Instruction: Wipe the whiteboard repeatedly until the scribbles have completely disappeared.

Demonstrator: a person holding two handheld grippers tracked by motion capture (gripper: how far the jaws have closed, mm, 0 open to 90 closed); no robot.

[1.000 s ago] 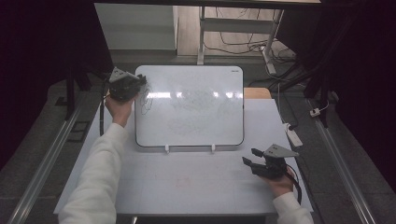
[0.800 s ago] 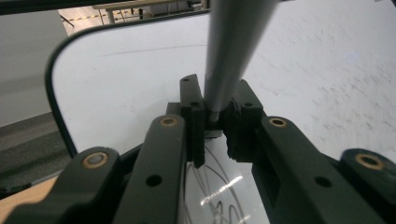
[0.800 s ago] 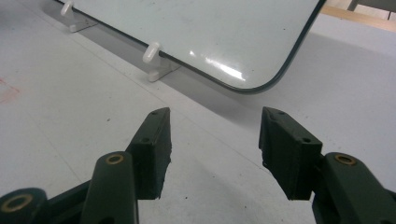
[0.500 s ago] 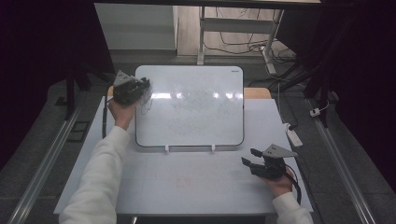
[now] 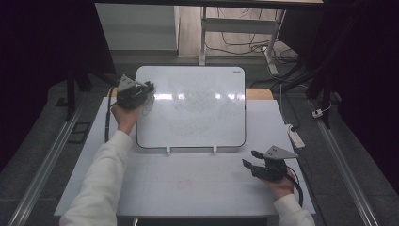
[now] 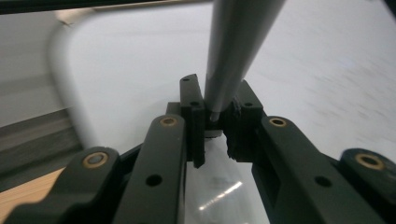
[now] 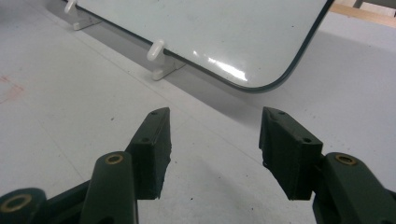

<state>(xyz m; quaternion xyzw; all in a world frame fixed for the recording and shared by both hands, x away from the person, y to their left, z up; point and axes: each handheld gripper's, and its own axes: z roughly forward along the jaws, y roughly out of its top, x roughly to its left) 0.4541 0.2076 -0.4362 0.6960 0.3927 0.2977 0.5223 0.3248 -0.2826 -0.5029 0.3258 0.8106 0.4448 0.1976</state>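
A white board (image 5: 193, 108) leans on two small white props (image 5: 168, 150) at the back of the grey table (image 5: 155, 188), with faint smudged marks across its middle. My left gripper (image 5: 148, 88) hangs over the board's upper left corner, shut on a grey pen-like rod (image 6: 236, 42). The rod runs up and away between the jaws, over the board's surface (image 6: 140, 56). My right gripper (image 5: 249, 159) rests on the table near the front right, open and holding nothing. Its open jaws (image 7: 215, 126) point toward the board's lower corner (image 7: 210, 28).
A faint red stain (image 5: 186, 183) marks the table in front of the board. A white power strip (image 5: 296, 136) lies off the table's right edge. Metal rails run along both sides, and cables lie on the floor behind the table.
My left gripper has shifted right and a little down with the rod, from beside the board's left edge to over its upper left corner. The right gripper has stayed put.
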